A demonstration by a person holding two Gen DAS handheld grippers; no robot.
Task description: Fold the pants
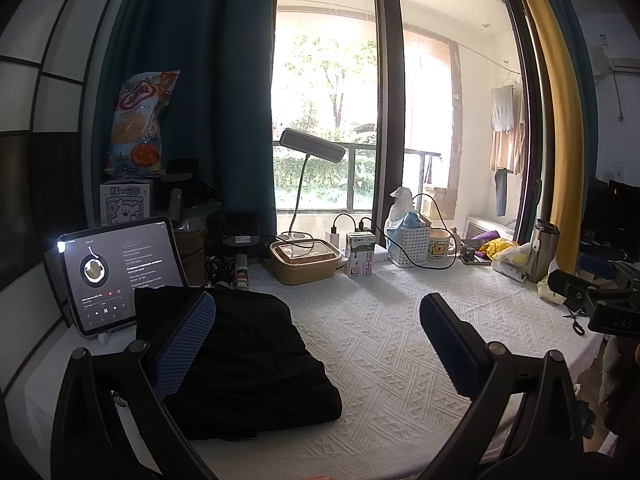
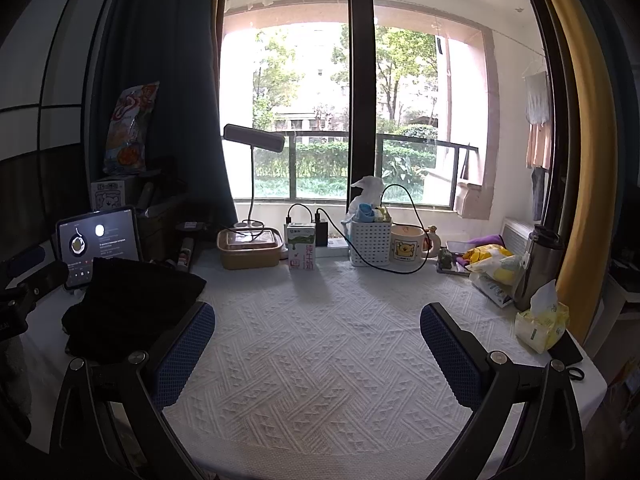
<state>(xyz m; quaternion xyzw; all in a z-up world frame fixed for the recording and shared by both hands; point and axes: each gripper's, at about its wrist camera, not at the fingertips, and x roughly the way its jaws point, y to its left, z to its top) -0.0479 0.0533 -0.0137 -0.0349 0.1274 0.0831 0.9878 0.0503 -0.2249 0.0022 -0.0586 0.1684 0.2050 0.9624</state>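
A big window (image 2: 360, 112) lets in bright daylight, with green trees outside. A dark blue curtain (image 2: 160, 80) hangs on one side, a yellow curtain (image 2: 580, 140) on the other. A white cloth (image 2: 320, 360) covers the table.

Folded pants (image 1: 240, 360) on tablecloth (image 1: 400, 340), left side, before tablet (image 1: 120, 272); milk carton (image 1: 360, 254) behind.

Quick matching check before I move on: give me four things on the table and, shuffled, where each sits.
1 pants
2 tablet
3 milk carton
4 tissue pack

A right edge of the table
B folded, left side of the table
C back centre, beside the lunch box
D propped behind the pants

1-B, 2-D, 3-C, 4-A
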